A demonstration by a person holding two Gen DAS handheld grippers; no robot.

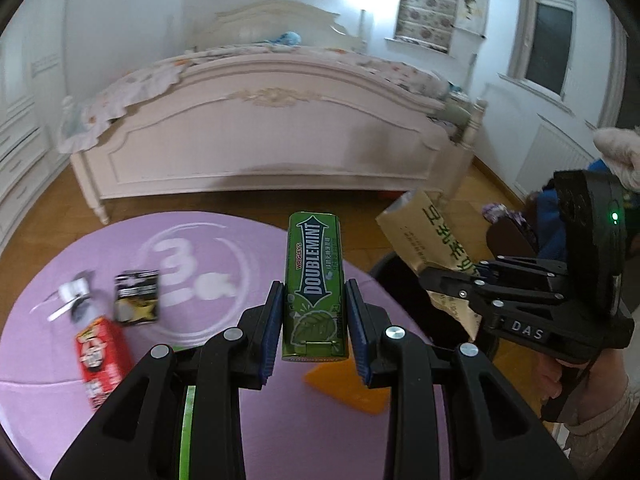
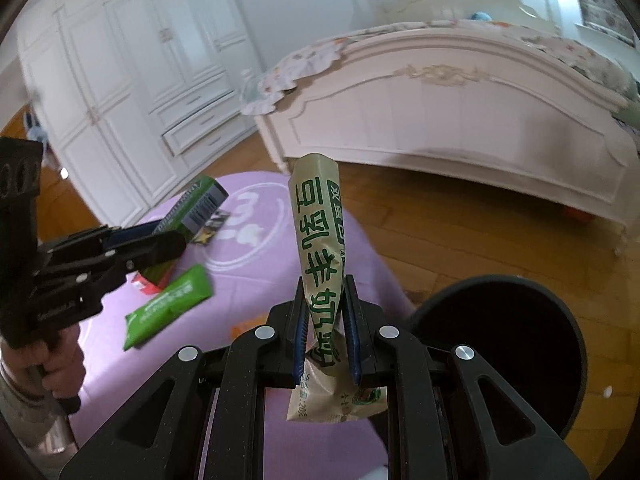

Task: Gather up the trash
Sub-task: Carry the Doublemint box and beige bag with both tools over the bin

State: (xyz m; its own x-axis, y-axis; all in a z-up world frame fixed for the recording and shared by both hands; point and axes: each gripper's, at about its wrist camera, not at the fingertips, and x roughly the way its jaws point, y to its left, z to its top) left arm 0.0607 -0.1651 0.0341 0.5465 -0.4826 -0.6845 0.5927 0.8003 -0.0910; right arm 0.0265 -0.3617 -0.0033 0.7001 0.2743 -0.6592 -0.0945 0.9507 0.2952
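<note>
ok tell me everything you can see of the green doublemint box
The Doublemint box is a slim, glossy green pack, apparently card, printed with a white arrow logo and a mint leaf. It looks closed and undented. It stands roughly upright between the pads of the left gripper, which clamp its lower sides, lifted above the purple mat. Nothing else touches it.

Left gripper [image 1: 314, 320] clamped on load; right gripper [image 2: 326, 336] likewise; both angled downward.
</note>
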